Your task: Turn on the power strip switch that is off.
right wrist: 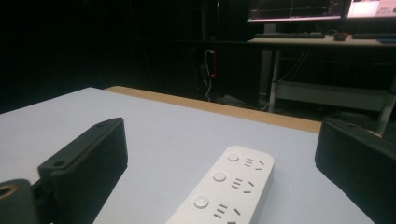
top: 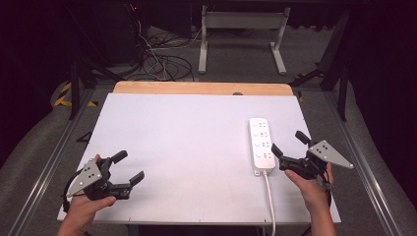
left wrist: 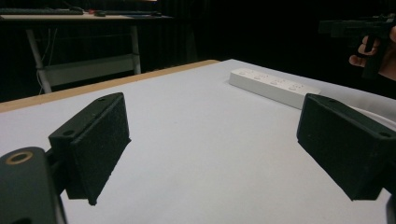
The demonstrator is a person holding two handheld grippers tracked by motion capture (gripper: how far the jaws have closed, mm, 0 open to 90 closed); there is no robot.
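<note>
While both grippers hover at the frame's lower corners:
Table [top: 187, 147]: white, wood strip at upper edge.
Power strip [top: 261, 145]: right of centre.
Left gripper [top: 129, 167]: jaws wide, empty.
Right gripper [top: 288, 143]: jaws wide, empty.
Room: dark, cables [top: 157, 59] upper left.

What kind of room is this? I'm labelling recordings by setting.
Probably a lab or recording workspace: a white-topped table ringed by dark curtains, cables on the floor, lit monitors on a desk.

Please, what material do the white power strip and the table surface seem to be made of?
The power strip looks like smooth white moulded plastic: it has rounded corners, a soft sheen, and round buttons beside the socket slots. The table surface seems a matte white board, perhaps laminate or foam, without glare. The strip along its far edge looks like light wood.
</note>
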